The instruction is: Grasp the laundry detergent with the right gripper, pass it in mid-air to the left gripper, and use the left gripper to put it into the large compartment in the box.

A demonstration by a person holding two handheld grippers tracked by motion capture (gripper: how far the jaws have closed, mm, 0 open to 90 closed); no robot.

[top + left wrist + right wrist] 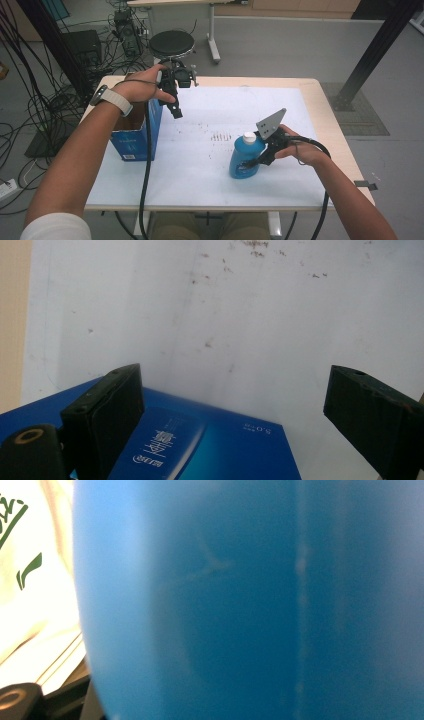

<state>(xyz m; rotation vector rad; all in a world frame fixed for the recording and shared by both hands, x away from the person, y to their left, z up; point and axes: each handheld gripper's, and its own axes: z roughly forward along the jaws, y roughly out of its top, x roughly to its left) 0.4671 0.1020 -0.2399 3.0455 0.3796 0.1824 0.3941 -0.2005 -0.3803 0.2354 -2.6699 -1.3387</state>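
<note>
A blue bottle [246,159] with a white cap is seen standing upright on the white table [200,170], toward the right half, and the right gripper [260,161] is clamped on its side, so the bottle is held at about mid-height. The pads themselves can't really be made out from the high view, since they're tucked against the bottle's right flank and partly covered by the person's right hand [300,150]. In the right gripper view the blue bottle wall [260,600] is pressed so close to the lens that it's just a blurred blue surface; a bit of white label with green print is cut off at the left edge, and what it says can't be read. The left gripper [175,107] is held above the right-hand wall of an open blue cardboard box [137,137] (the box sits near the table's left edge). Its jaws are spread wide apart with nothing between them, as shown in the left gripper view, where the left gripper [230,415] is looking down past a blue box panel [210,450] at the scuffed white tabletop. The inside of the box is mostly hidden behind the person's left forearm, so whatever's in there can't be told.
</note>
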